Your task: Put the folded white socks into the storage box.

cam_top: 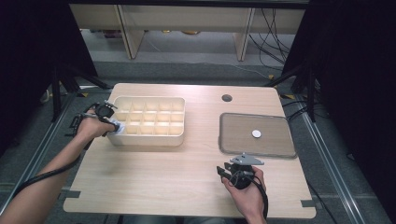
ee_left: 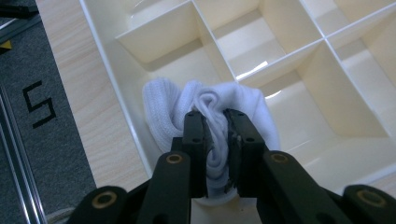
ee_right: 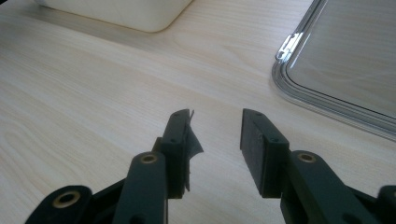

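A: The fingers [ee_left: 195, 135] of the left gripper [ee_left: 215, 140] are pinched on a bunched white sock [ee_left: 212, 100], a fold of fabric squeezed up between them at the lower middle of the left gripper view.

B: And where does the sock sit?

A: In a corner compartment of the cream divided box [ee_left: 154, 35], against the outer wall at the left of that view. In the high view the same corner is the lower left of the box [cam_top: 149, 140], where the left gripper [cam_top: 112, 122] meets a speck of white sock [cam_top: 117, 128].

B: Why grip it by a fold instead of around the whole bundle?

A: I'd judge the compartment is narrow, so slim fingers pressed on a ridge of cloth fit between the walls where a wide grasp would not. The rest of the sock bulges out on both sides.

B: The other gripper?

A: The right gripper [ee_right: 215, 128] has its fingers [ee_right: 254, 133] spread apart with nothing between them, just bare wood below. In the high view it [cam_top: 223, 171] rests low at the bottom centre of the surface [cam_top: 163, 177], held in the right hand [cam_top: 247, 191].

B: Why parked there?

A: Probably waiting its turn, out of the left arm's way. Close by, at the right of the frame, lies a flat tray [cam_top: 280, 151] with a small round white thing [cam_top: 256, 134] on it; its metal rim [ee_right: 289, 79] crosses the upper right of the right gripper view.
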